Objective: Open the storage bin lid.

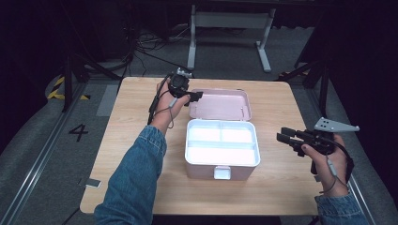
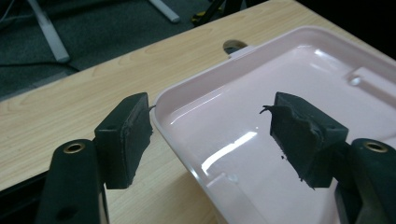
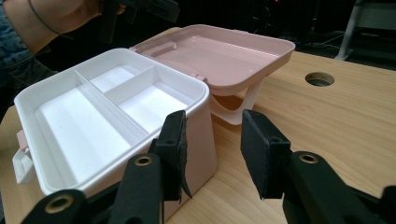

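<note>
A pink box point(image 1: 202, 169) stands mid-table with a white divided tray point(image 1: 187, 140) in it. Its pink lid point(image 1: 223, 104) lies open and flat behind it. My left gripper point(image 1: 195, 96) hovers at the lid's left corner. In the left gripper view its jaws point(image 2: 210, 126) stand open astride the lid's rim point(image 2: 187, 93), one pad outside and one over the lid's inside, neither pressing. My right gripper point(image 1: 281, 133) is right of the box, open, with nothing held. In the right gripper view its jaws point(image 3: 212, 140) sit by the box's near corner point(image 3: 204, 130), with the tray point(image 3: 28, 93) and lid point(image 3: 224, 51) beyond.
The wooden table point(image 1: 281, 187) has a round cable hole point(image 3: 320, 79) near the lid. A white latch point(image 1: 222, 172) sticks out from the box's front. A white desk frame point(image 1: 230, 28) stands on the floor behind the table.
</note>
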### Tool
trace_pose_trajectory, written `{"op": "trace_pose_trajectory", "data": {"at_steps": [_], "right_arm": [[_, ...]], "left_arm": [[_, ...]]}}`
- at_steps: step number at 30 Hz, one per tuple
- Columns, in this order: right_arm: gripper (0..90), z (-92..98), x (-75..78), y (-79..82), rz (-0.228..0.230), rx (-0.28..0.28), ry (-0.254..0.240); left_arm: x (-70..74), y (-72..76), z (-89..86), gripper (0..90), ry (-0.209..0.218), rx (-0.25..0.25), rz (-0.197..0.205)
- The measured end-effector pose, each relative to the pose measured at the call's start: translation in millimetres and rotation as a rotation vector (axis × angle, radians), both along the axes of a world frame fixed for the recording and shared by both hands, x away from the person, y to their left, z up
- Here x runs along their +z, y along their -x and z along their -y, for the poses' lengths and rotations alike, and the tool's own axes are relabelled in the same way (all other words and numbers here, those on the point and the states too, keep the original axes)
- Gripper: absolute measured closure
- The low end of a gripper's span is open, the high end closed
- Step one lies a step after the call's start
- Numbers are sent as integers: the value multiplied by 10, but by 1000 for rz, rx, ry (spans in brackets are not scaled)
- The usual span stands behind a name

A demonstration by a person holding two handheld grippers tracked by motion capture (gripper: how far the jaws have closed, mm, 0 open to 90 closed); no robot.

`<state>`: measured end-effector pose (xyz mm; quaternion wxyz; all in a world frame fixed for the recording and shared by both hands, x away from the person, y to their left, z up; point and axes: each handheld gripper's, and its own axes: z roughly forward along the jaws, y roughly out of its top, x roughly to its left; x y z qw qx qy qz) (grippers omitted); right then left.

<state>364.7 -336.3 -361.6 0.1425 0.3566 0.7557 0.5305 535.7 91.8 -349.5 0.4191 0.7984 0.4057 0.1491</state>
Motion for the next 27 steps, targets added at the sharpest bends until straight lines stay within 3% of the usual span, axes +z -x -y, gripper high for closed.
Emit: {"op": "trace_pose_trajectory", "data": {"at_steps": [4,10,12,15,19,24,27], "right_arm": [[604,-35,27,-94,-12,4,-5],[584,-88,56,-285,-49,0,-11],[581,-107,66,-345,-51,5,-11],[577,-129,78,-397,-50,12,-11],[563,-131,83,-434,-60,10,4],[555,-95,74,-430,-82,4,30],[552,-74,67,-414,-92,-2,39]], "left_arm": [[181,207,-62,297,22,-14,30],[418,532,-182,291,17,-42,76],[492,668,-249,291,16,-45,116],[559,836,-343,290,6,-49,136],[576,1049,-489,288,-24,-53,142],[508,1277,-655,288,-17,-35,153],[484,1406,-741,287,-49,-26,159]]}}
